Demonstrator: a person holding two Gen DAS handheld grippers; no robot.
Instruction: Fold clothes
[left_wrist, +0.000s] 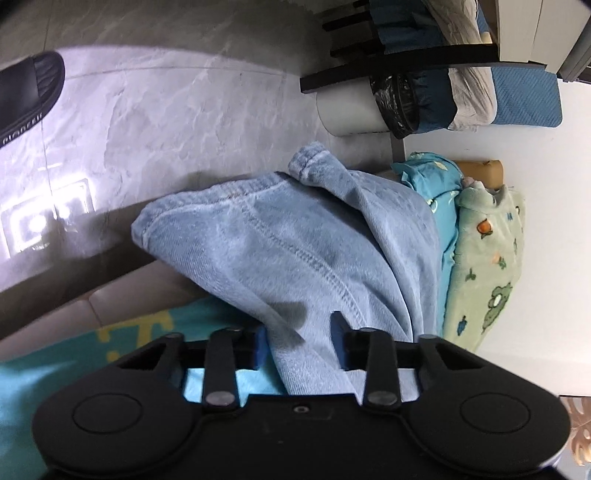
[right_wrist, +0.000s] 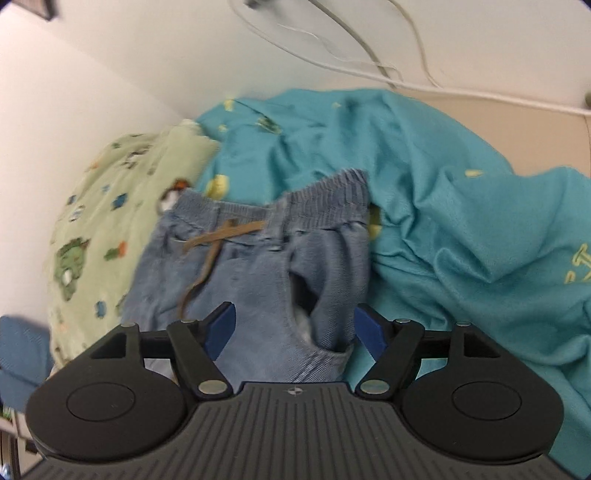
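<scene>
- On a bed draped in a teal sheet (right_wrist: 461, 206): light blue denim trousers (left_wrist: 295, 251), legs trailing over the mattress edge toward the tiled floor (left_wrist: 166, 110), waistband and brown drawstring (right_wrist: 210, 254) bunched against a green cartoon-print blanket (right_wrist: 99, 221).
- Left gripper (left_wrist: 300, 345): clamped on a fold of trouser leg, blue pads pressed against the denim on both sides.
- Right gripper (right_wrist: 294, 325): spread wide over the hip pocket, cloth between the pads but not pinched.
- Risk one: teal sheet caught along with the denim if closed too deep, dragging bedding into the fold.
- Risk two: hanging legs sliding floorward should the single grip slip on the thick cloth.
- Risk three: drawstring snagged between pads, skewing the waistband.
- Writing: white lettering on a black sandal (left_wrist: 27, 96), too blurred to read; yellow embroidered marks on the sheet, illegible.
</scene>
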